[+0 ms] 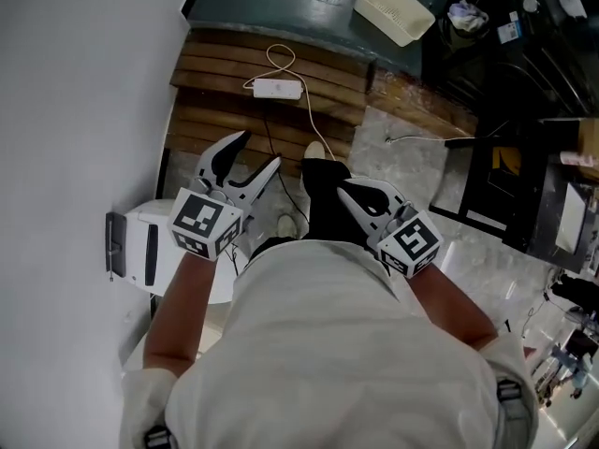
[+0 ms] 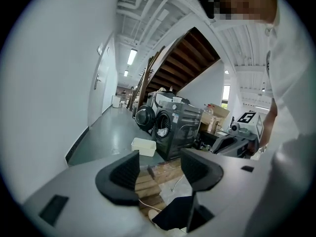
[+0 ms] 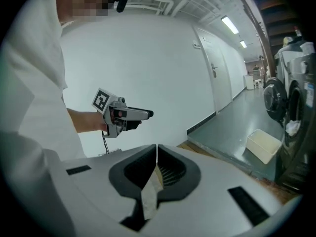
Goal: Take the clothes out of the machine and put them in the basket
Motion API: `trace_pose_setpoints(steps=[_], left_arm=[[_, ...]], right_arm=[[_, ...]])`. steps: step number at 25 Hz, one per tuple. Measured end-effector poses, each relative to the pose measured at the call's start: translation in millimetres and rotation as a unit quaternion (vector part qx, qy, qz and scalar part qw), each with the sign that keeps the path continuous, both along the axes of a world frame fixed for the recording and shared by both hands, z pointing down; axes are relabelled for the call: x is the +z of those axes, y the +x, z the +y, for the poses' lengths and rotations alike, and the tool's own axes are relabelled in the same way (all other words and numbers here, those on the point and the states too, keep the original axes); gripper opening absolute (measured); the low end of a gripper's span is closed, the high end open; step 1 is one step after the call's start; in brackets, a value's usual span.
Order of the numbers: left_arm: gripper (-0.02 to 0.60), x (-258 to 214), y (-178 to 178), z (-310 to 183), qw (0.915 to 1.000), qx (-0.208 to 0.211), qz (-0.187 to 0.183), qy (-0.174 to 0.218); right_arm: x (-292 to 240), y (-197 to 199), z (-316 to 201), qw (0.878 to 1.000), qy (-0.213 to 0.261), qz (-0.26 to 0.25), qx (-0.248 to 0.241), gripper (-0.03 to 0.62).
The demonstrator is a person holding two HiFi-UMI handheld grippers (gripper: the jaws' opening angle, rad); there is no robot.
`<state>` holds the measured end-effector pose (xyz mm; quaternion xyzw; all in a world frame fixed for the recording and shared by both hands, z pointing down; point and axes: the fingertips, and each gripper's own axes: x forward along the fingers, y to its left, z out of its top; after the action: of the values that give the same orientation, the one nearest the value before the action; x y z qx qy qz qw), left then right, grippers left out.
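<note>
jaws apart on left gripper (image 2: 159,157), machine (image 2: 177,127) ahead

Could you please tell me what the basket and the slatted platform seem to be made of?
The basket looks like plastic: pale cream, with a smooth, evenly moulded rim and a matte finish. The slatted platform looks like wood: parallel brown planks with gaps between them and a dull, unpolished surface.

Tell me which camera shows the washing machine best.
The left gripper view: the washing machine stands whole, door open, white laundry inside. The right gripper view catches only its front edge. In the head view it's too dark to tell.
</note>
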<state>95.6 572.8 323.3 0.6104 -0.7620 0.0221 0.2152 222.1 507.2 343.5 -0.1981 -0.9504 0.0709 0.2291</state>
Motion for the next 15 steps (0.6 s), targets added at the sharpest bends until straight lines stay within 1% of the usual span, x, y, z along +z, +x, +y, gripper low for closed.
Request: trace_pose_setpoints(steps=[3, 8, 12, 15], left_arm=[[0.255, -10, -34, -42, 0.9999, 0.002, 0.000, -0.011], [0.255, -35, -89, -105, 0.9997, 0.006, 0.003, -0.022], [0.255, -68, -121, -146, 0.9998, 0.010, -0.002, -0.015], [0.255, -89, -138, -168, 0.9997, 0.021, -0.007, -0.010]], right_arm=[[-8, -38, -34, 1.000, -0.005, -0.003, -0.010, 0.012], [-27, -92, -87, 1.000, -0.016, 0.007, -0.021, 0.012], [-49, -129, -125, 1.000, -0.012, 0.007, -0.024, 0.012], [-66, -151, -142, 1.000, -0.010, 0.000, -0.015, 0.012]])
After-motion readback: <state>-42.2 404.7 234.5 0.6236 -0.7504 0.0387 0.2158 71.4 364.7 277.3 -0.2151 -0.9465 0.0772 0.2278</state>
